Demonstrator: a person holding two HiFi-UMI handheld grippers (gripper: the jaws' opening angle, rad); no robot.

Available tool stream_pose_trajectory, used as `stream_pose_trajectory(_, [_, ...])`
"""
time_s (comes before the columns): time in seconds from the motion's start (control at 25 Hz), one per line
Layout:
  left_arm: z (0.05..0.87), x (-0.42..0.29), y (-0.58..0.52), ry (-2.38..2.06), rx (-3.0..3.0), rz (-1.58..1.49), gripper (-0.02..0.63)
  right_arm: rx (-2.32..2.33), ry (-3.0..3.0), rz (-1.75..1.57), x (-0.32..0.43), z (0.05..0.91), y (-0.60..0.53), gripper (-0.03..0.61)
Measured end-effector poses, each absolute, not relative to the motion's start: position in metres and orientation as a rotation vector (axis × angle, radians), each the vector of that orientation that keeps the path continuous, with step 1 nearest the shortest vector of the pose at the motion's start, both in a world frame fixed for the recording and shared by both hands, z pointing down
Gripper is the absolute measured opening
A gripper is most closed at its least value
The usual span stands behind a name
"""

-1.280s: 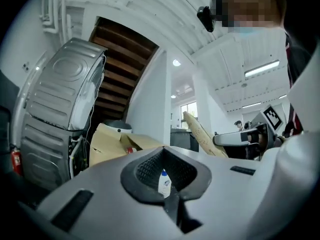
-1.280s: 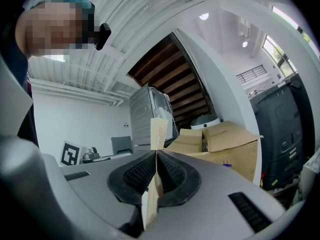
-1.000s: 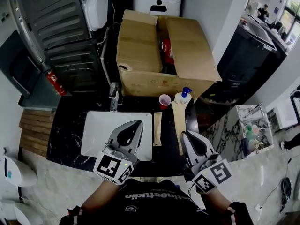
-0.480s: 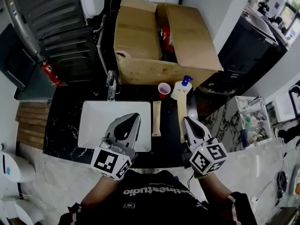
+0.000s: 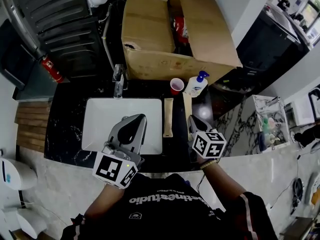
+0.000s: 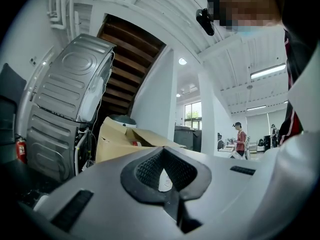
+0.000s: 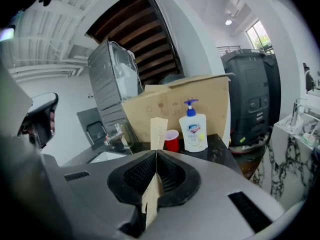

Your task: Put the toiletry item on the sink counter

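Two long tan cartons are on the black counter [image 5: 65, 129] right of the white sink [image 5: 100, 114]. One carton [image 5: 168, 116] lies flat by the sink's edge. My right gripper [image 5: 191, 120] is shut on the near end of the other carton [image 5: 187, 110]. In the right gripper view that carton [image 7: 159, 130] runs forward out of the closed jaws of my right gripper [image 7: 156, 154]. My left gripper [image 5: 131, 126] hovers over the sink, shut and empty. The left gripper view shows the left gripper [image 6: 163, 151] with its pads together.
A white soap pump bottle [image 5: 196, 85] and a red cup [image 5: 176, 85] stand at the counter's back. An open cardboard box [image 5: 150, 39] stands behind them. The faucet [image 5: 118, 81] is at the sink's far edge. At the right the counter ends beside a marble-patterned stand [image 5: 250, 129].
My right gripper has moved left and forward onto the near end of the right-hand carton and now grips it. The left gripper has hardly moved.
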State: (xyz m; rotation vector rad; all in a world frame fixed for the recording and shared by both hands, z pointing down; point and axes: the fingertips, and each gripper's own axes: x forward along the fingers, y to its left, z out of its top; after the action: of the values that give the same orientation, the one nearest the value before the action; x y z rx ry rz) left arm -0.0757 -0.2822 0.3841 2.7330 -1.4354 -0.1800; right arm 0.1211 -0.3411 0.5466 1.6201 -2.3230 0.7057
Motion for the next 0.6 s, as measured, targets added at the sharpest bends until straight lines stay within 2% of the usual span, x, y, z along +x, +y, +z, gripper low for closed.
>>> stream_pose_trajectory(0.6, [0.400, -0.087, -0.287, -1.457, 2.695, -0.120, 0.014, 1.694, -1.948, 0.885, 0.140, 0.671, -0.381, 0.041])
